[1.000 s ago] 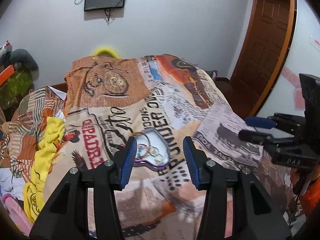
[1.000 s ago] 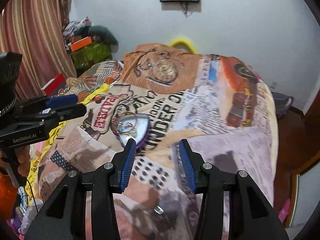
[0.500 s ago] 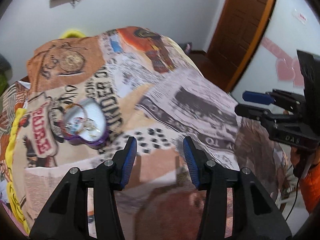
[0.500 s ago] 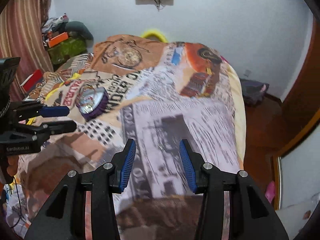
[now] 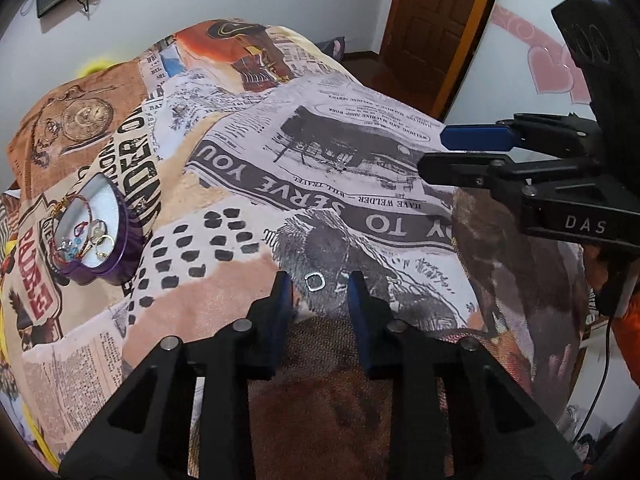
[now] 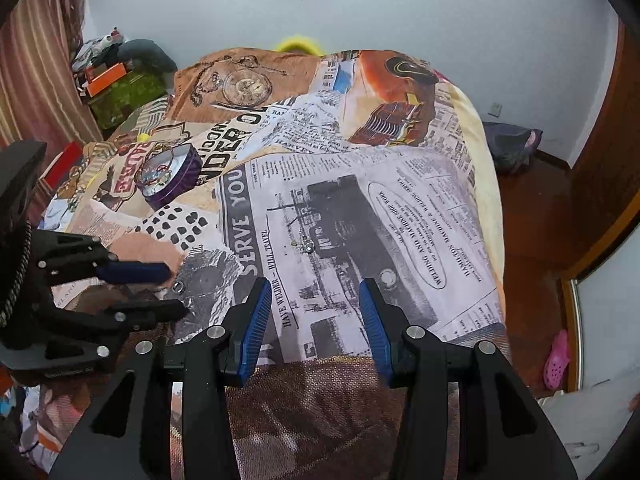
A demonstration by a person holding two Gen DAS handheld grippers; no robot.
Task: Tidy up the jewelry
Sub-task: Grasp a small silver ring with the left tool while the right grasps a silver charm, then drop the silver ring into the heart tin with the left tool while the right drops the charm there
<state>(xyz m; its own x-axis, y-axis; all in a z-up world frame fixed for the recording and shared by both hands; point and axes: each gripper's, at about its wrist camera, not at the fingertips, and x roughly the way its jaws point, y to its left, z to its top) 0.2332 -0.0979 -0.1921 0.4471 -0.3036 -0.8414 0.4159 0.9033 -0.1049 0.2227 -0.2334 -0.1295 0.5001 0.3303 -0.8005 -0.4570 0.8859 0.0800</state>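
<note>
Both views are evenly lit by soft, diffuse indoor light; no light source is visible. The blanket [image 5: 304,168] is bright and legible at frame centre, with printed text sharp there. Soft shadows fall beneath the left gripper [image 5: 319,286] and the right gripper [image 6: 316,304] at the lower centre of each frame. Strong fisheye distortion bows the door frame [image 5: 468,40] at upper right. All 4 corners are vignetted black. The floor [image 6: 532,216] at the right edge carries a mild sheen.
</note>
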